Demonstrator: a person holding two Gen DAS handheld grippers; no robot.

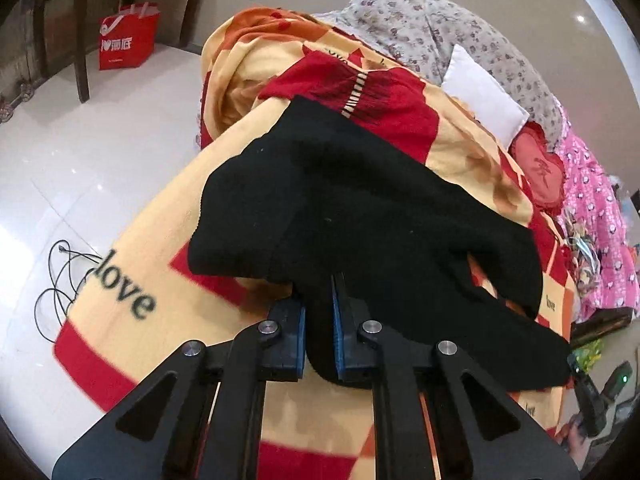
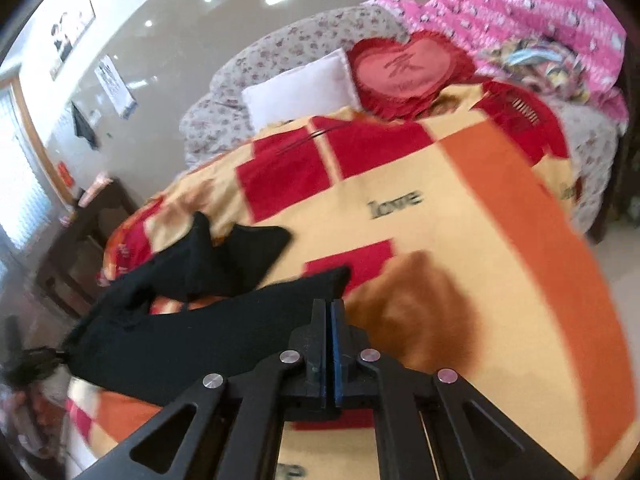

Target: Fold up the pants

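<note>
The black knit pants [image 1: 360, 208] lie crumpled on the bed's fleece blanket of cream, red and orange squares [image 1: 160, 320], filling the centre of the left wrist view and the lower left of the right wrist view. The left tongs [image 1: 319, 332] are clamped on a fold of this black fabric, which bulges between the blue pads. The right tongs [image 2: 330, 344] have their jaws pressed together at an edge of the pants [image 2: 192, 340]; whether cloth is pinched between them cannot be told, as the view is blurred. The step in hand appears to be lifting and spreading the garment before the first fold. To do it well, keep both grips on matching edges, preferably the waistband or the two hems, draw the tongs apart until the cloth hangs taut without twist, then lower it flat on an unwrinkled part of the blanket. The bunched leg at the centre left of the right wrist view should be shaken out first, since a trapped crease would carry into every later fold. Knit cloth stretches and may slip, so a deep bite is advisable. Legible writing: the word "love" is printed in black on the blanket, at lower left of the left wrist view and right of centre in the right wrist view. A red paper carrier bag [image 1: 128, 40] at upper left of the left wrist view bears white lettering too small to read. A red heart-shaped cushion [image 2: 404, 76] at top centre of the right wrist view carries an embroidered character, not legible.
</note>
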